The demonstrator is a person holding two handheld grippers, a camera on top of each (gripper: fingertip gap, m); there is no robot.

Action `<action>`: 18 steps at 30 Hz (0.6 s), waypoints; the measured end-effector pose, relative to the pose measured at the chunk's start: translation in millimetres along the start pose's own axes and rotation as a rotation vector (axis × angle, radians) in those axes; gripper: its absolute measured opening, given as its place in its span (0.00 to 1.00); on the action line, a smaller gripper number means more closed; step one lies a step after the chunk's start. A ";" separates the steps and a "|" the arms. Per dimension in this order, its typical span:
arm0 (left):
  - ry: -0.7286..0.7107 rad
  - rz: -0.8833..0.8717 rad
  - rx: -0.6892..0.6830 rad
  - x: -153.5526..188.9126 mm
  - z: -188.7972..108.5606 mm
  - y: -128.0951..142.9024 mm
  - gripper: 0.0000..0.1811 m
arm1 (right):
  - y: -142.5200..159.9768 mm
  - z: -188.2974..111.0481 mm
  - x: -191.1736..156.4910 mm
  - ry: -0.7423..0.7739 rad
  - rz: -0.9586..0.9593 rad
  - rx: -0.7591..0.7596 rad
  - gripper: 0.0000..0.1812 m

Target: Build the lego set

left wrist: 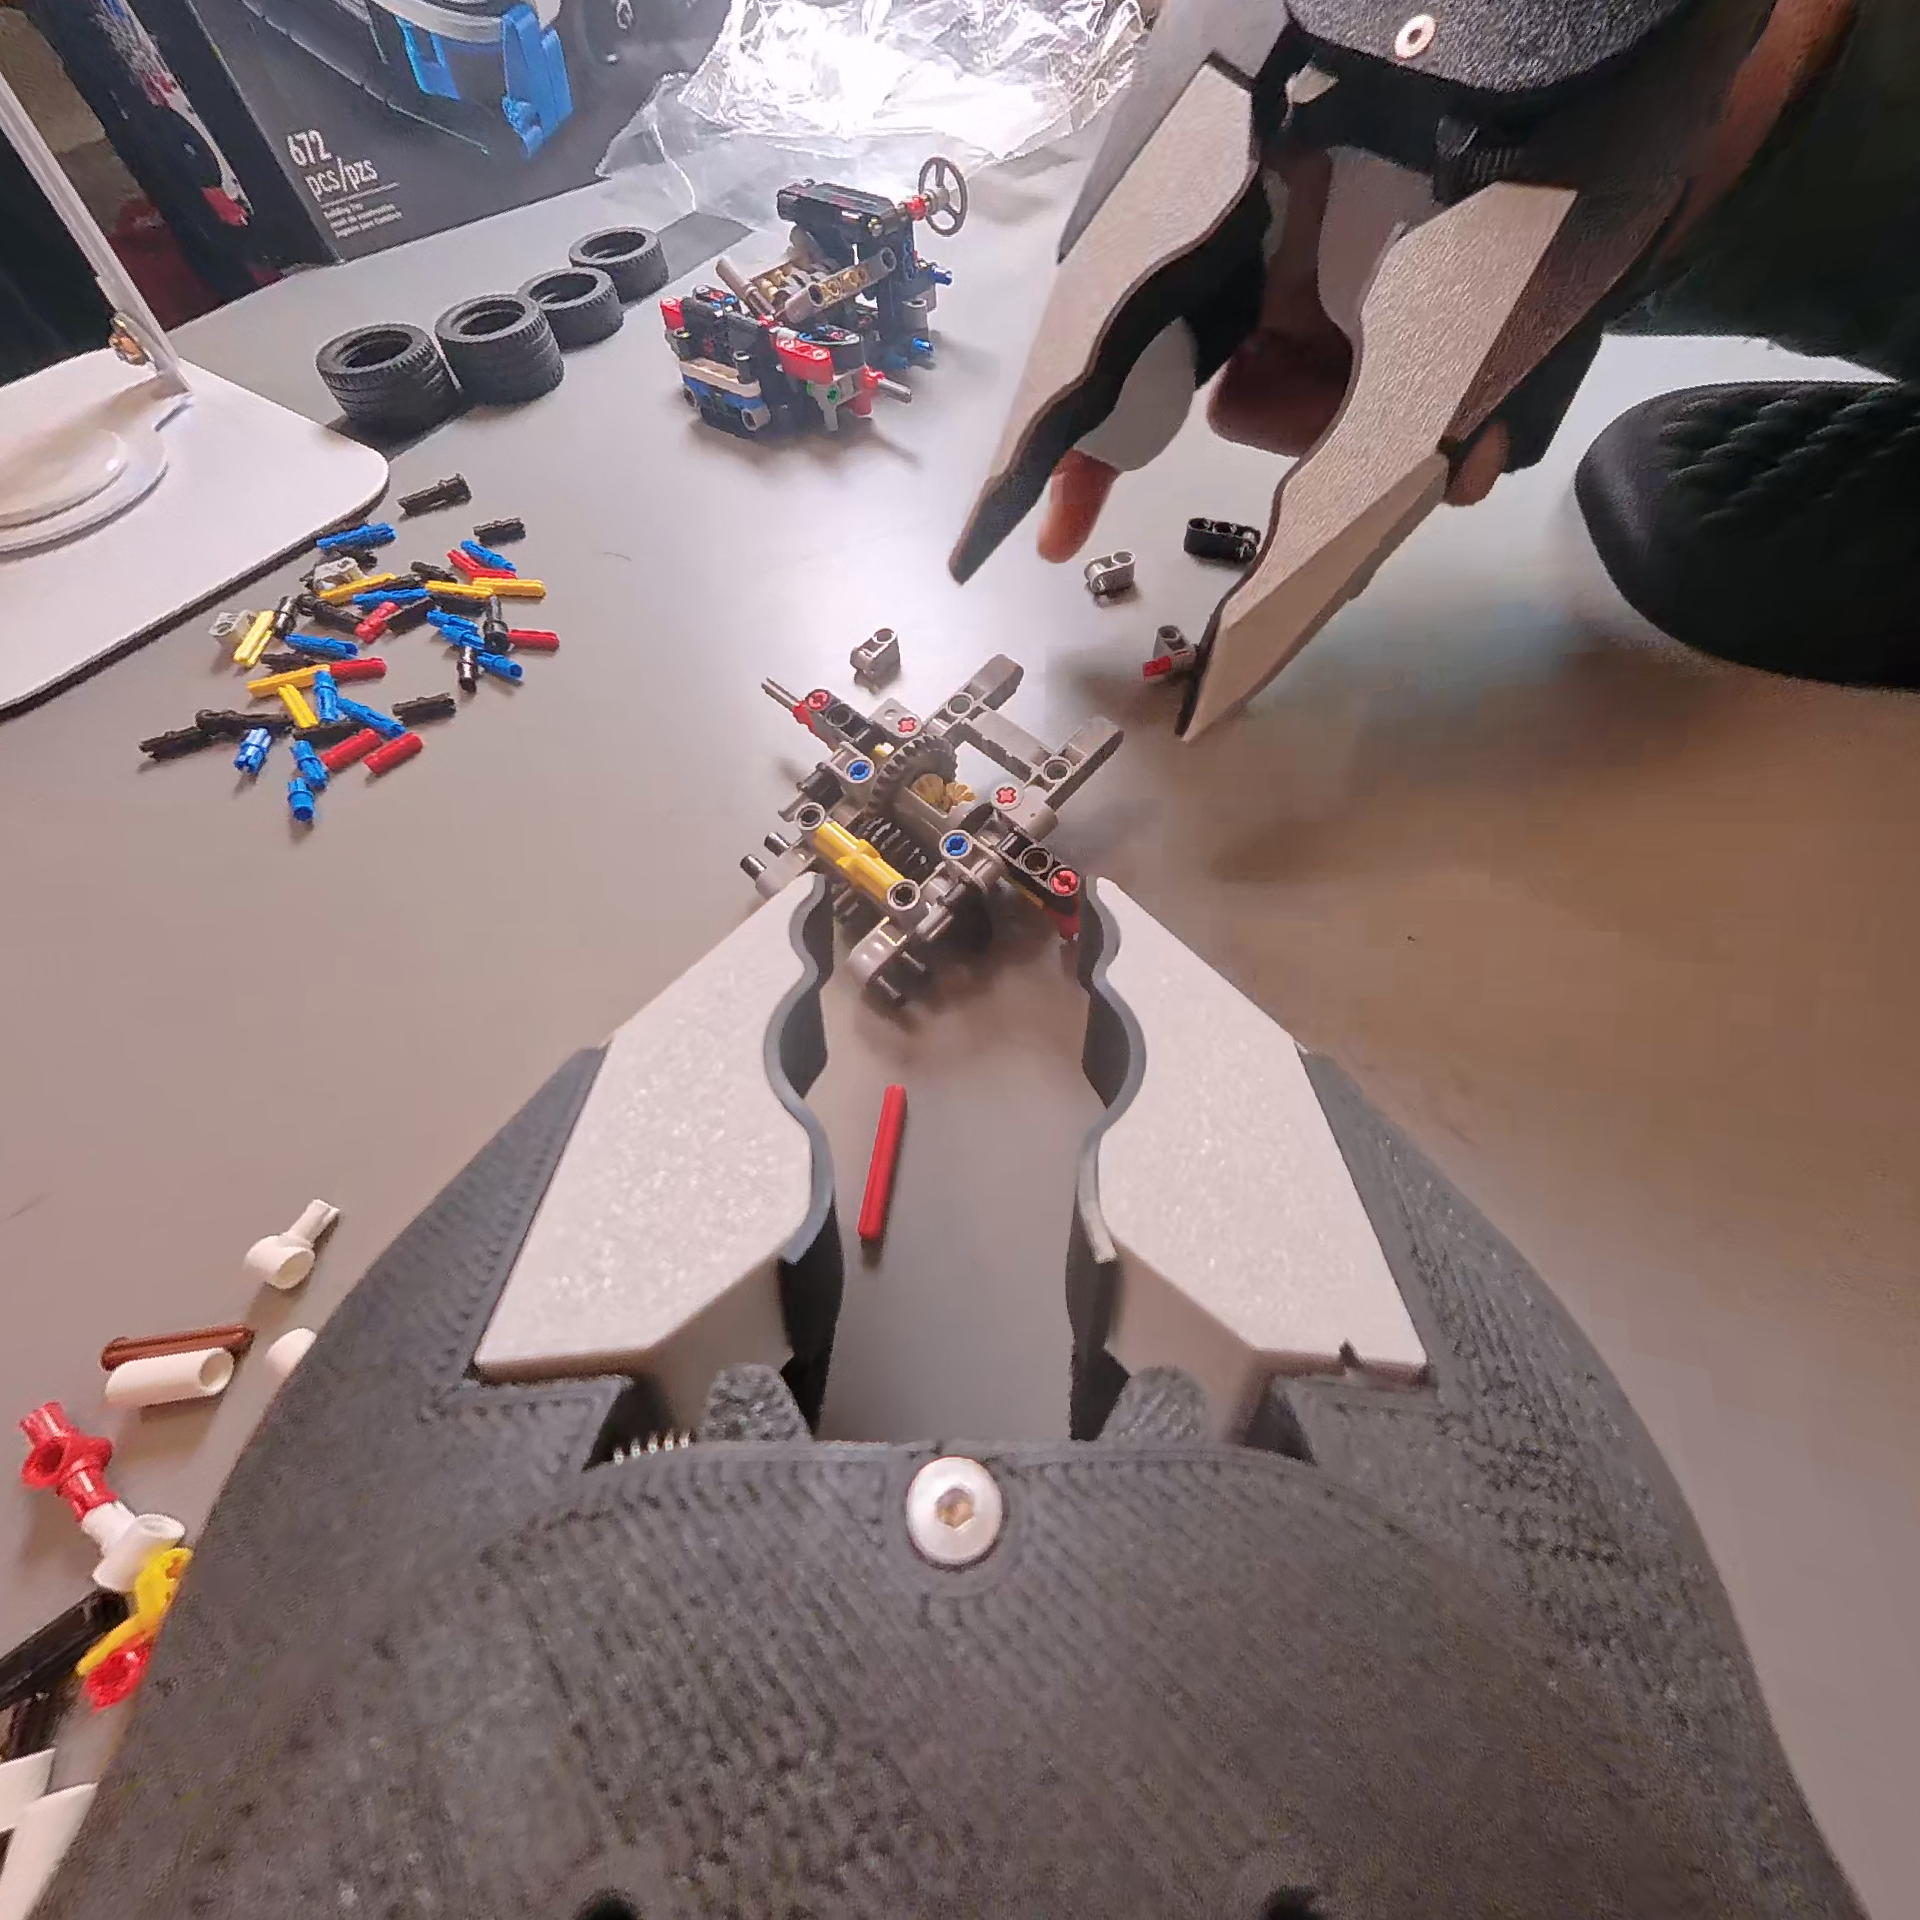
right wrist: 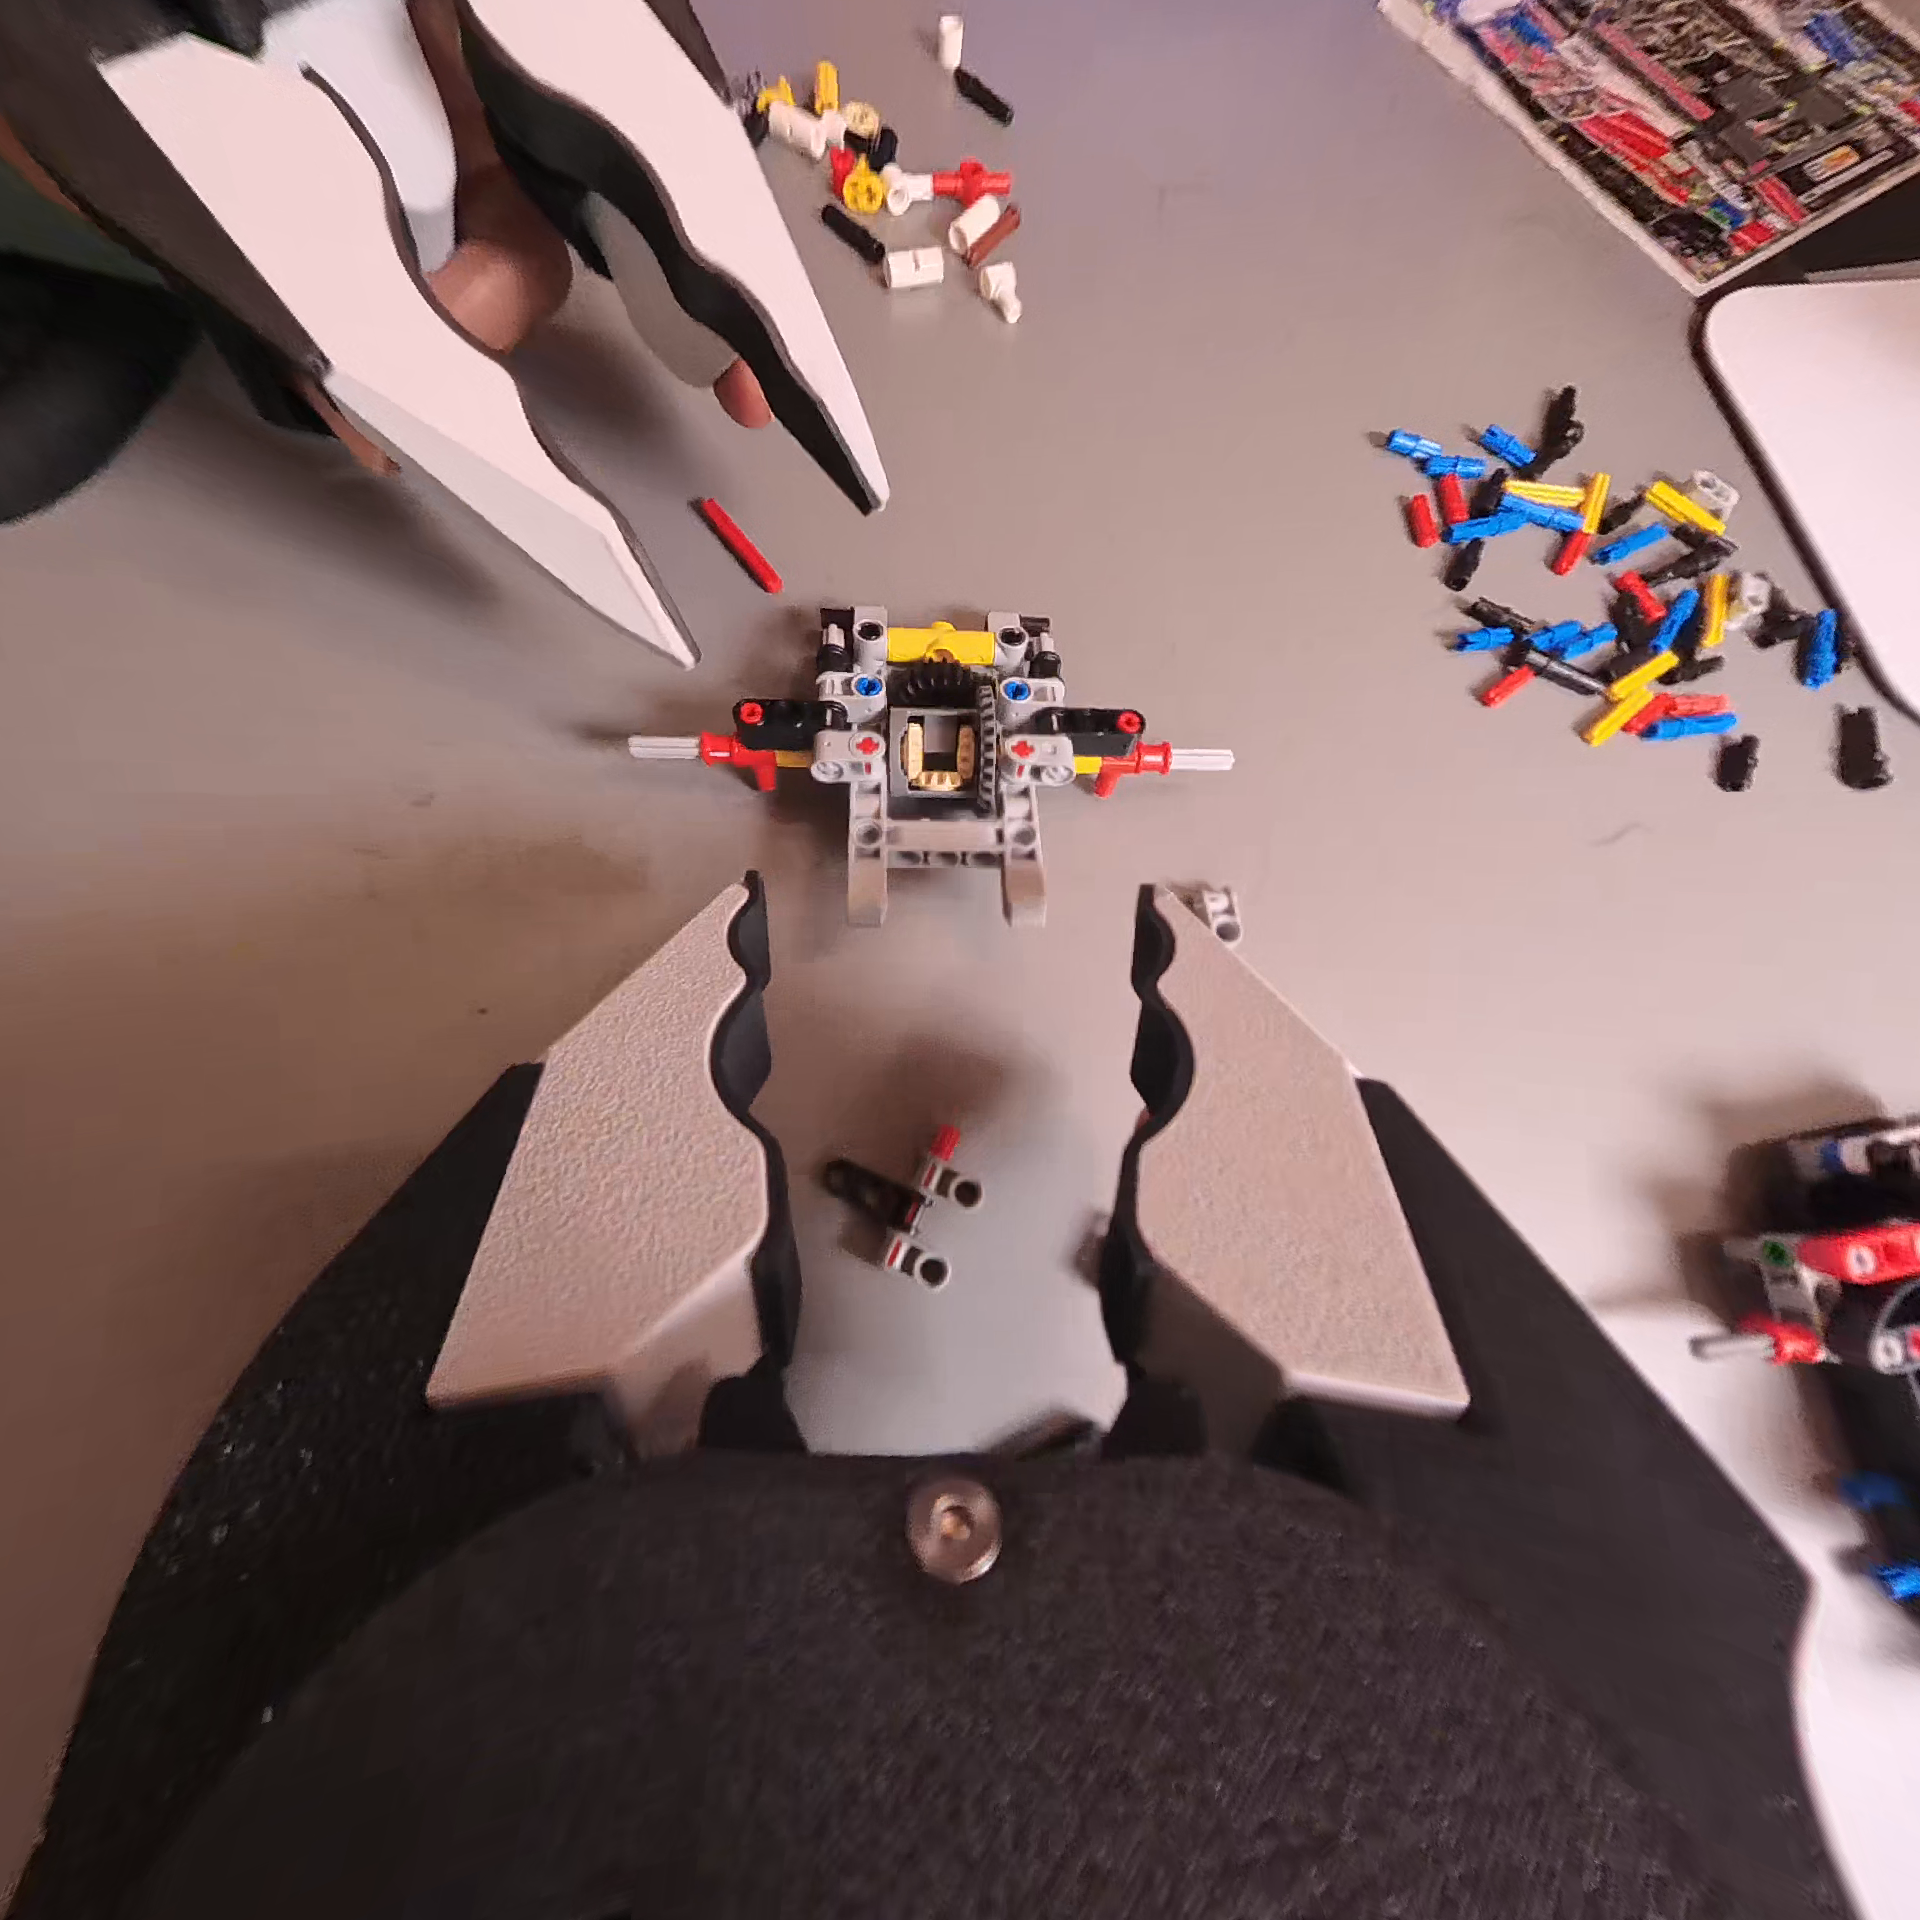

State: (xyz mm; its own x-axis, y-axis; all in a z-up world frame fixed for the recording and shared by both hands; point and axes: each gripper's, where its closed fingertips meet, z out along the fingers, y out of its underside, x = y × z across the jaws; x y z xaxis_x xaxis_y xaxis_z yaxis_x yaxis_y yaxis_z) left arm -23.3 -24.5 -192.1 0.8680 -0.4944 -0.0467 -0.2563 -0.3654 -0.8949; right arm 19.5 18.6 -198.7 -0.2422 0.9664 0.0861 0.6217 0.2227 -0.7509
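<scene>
Grey axle assembly (right wrist: 930, 743) with central black gear, lying mid-tabletop (left wrist: 1455, 1039) between both claws. Left gripper (left wrist: 951, 894): jaws spread wide, holding nothing, tips flanking the assembly's near end; a loose red axle (left wrist: 881, 1162) lies on the table between its fingers. Right gripper (right wrist: 945, 899): jaws likewise wide apart and empty, tips just short of the assembly; a small black-and-grey connector cluster (right wrist: 904, 1205) lies between its fingers. Mixed blue, yellow, red and black pins (left wrist: 364, 644) lie scattered toward the left edge; four tyres (left wrist: 488, 322) and a larger sub-build (left wrist: 810, 312) sit toward the far edge
</scene>
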 end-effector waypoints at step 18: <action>0.011 0.012 0.003 1.8 -2.2 0.4 0.25 | -3.1 13.2 -8.0 0.030 -0.034 -0.024 0.09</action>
State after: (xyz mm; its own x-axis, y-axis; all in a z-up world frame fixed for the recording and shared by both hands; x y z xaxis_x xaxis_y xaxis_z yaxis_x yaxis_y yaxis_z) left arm -22.8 -27.2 -191.6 0.8603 -0.5070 -0.0525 -0.2649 -0.3569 -0.8958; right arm 9.7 8.5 -205.6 -0.2416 0.9615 0.1307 0.6314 0.2581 -0.7312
